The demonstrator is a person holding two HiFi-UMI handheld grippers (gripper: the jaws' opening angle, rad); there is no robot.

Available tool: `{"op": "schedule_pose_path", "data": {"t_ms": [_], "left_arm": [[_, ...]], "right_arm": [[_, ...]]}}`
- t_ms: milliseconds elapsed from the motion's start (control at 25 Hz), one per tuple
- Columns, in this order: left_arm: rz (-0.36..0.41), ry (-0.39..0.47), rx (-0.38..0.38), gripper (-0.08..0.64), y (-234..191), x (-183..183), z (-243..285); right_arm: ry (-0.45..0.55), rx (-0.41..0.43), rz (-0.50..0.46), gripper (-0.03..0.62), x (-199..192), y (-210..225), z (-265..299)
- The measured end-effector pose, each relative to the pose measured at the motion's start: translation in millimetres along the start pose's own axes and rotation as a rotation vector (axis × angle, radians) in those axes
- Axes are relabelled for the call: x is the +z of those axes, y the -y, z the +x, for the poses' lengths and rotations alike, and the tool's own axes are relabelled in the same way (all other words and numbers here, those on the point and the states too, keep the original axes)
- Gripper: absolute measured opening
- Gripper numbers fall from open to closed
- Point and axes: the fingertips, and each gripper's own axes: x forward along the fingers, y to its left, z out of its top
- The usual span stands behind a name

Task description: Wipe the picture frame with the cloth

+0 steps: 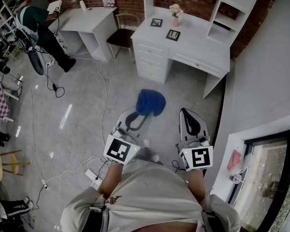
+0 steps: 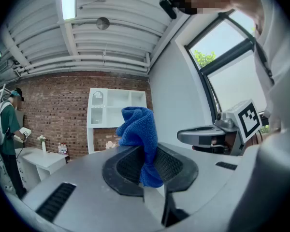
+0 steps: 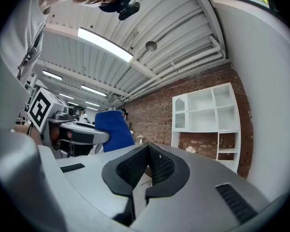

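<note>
My left gripper [image 1: 141,115] is shut on a bunched blue cloth [image 1: 151,102], which sticks up between the pads [image 2: 137,128]. The left gripper view shows the jaws [image 2: 148,167] pinching its lower end. My right gripper [image 1: 185,112] is shut with nothing in it, and its pads meet in the right gripper view [image 3: 146,161]. Two small dark picture frames [image 1: 156,22] [image 1: 173,35] lie on a white desk [image 1: 198,50] well ahead of both grippers. Both grippers are held over the floor, apart from the desk.
A pink flower vase [image 1: 176,13] stands by the frames, under white shelving [image 1: 232,8]. A chair [image 1: 122,35] and a second white desk [image 1: 87,18] are at the left. A person [image 1: 36,21] stands far left. Cables [image 1: 53,86] cross the floor. A window sill [image 1: 237,163] lies right.
</note>
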Motion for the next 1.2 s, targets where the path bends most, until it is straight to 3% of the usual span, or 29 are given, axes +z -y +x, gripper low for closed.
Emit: {"op": "schedule_pose_path", "data": {"t_ms": [280, 560, 1200], "left_arm": [[-0.009, 0.005, -0.003, 0.051, -14.8, -7.9, 17.4], [-0.014, 0.005, -0.014, 0.05, -33.0, -15.7, 43.2], [-0.024, -0.006, -0.051, 0.051, -118.4, -28.7, 116.0]], "right_arm": [[-0.012, -0.025, 0.036, -0.003, -5.9, 12.6, 17.8], [-0.055, -0.039, 0.011, -0.003, -20.1, 25.6, 41.2], [-0.128, -0.062, 0.029, -0.003, -48.3, 55.4, 142.0]]}}
